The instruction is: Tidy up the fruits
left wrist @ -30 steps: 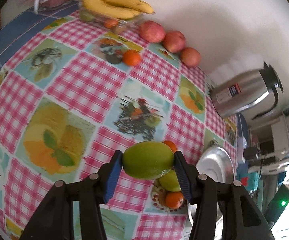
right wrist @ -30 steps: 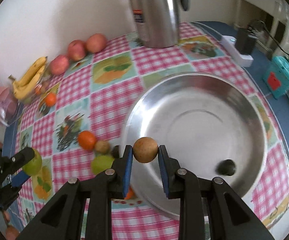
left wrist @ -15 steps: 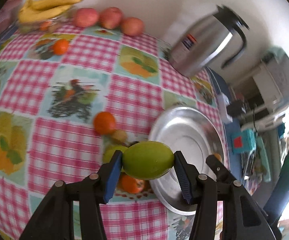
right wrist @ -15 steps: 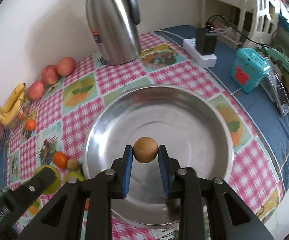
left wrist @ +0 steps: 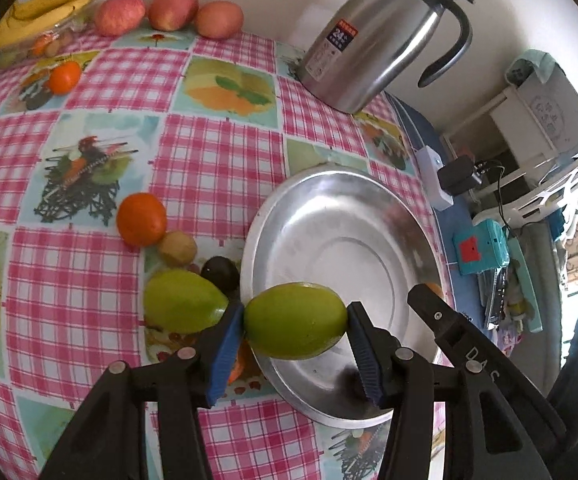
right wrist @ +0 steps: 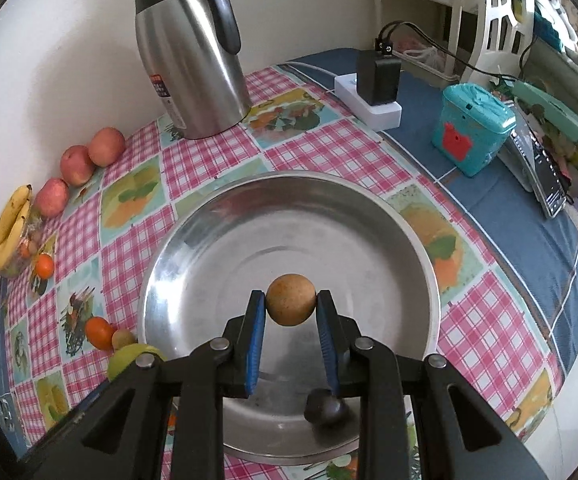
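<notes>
Mango [left wrist: 295, 321] gripped, brown fruit [right wrist: 291, 299] gripped

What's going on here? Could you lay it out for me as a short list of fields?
left gripper: shut on a green mango, above the near rim of the steel dish
right gripper: shut on a small round brown fruit, over the dish
in dish: one dark fruit
by wall: three apples, bananas, steel jug
</notes>
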Demonstrator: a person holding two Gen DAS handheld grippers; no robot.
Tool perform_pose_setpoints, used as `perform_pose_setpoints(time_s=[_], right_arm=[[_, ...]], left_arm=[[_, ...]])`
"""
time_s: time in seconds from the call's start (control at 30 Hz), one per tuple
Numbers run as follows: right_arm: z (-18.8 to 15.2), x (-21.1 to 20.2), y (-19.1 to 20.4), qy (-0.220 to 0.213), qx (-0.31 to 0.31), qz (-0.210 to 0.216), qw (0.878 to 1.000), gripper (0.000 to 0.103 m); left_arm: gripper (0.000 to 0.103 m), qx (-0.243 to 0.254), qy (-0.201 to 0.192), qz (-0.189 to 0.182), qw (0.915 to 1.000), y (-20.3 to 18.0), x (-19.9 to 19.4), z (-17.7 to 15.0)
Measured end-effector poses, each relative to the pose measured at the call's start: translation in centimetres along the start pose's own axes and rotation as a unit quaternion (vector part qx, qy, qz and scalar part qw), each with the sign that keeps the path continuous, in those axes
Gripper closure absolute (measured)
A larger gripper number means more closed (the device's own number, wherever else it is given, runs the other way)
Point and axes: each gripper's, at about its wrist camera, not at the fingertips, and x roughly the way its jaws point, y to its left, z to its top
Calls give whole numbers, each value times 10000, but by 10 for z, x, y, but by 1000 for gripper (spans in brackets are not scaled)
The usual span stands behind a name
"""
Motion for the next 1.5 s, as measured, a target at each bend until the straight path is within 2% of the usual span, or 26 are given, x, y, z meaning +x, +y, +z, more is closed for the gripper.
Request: perform_pose_setpoints(time_s=[0.5,1.0,1.5], right_arm=[[-6,13,-5,227,202,-54,9995,76],[-4,8,-7,95,226,-101,9996,75],[-2,4,0,14,66,-29,10000,75]], left_arm=[[47,86,144,116,9998,0,13,-1],[43,181,99,79,9998,-3,10,1],[42,-200,-8,289,9994,18,-5,8]])
